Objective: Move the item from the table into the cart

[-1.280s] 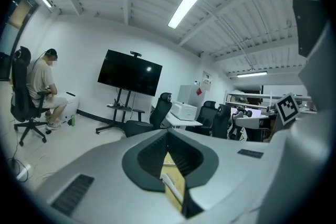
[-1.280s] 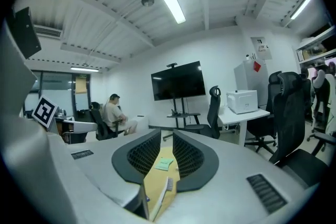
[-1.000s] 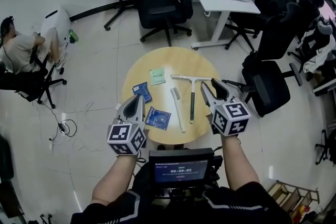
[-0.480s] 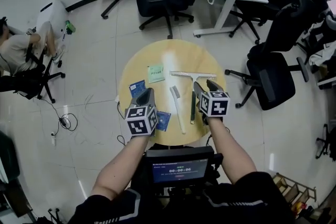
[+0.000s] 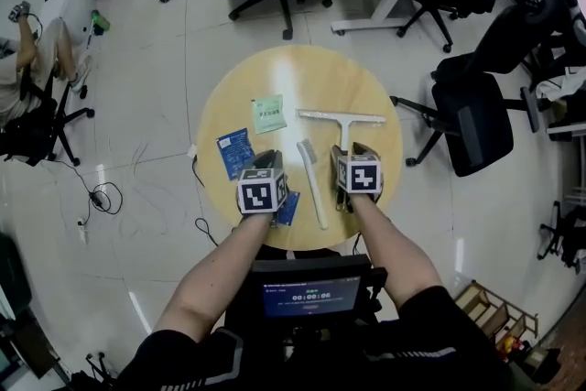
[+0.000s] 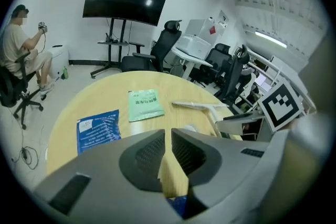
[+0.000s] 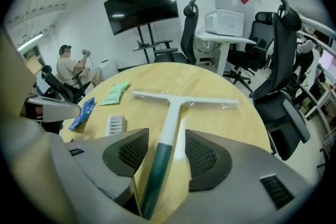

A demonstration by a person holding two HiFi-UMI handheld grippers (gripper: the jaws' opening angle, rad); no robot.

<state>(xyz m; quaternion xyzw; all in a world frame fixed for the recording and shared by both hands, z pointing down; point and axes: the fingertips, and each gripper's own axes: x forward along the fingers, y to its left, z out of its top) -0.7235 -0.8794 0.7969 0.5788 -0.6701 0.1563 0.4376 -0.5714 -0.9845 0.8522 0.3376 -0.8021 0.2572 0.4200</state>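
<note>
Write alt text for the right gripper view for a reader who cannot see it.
The open jaws of the right gripper, just now closing a little, straddle the green handle of a squeegee that lies on a round wooden table, pads clear of it. A brush, a green packet and a blue packet lie further left.

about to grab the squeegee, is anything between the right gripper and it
Nothing visible does. The right gripper has its jaws, which have just been closing slightly, either side of the handle of the squeegee, not pressing on it.
</note>
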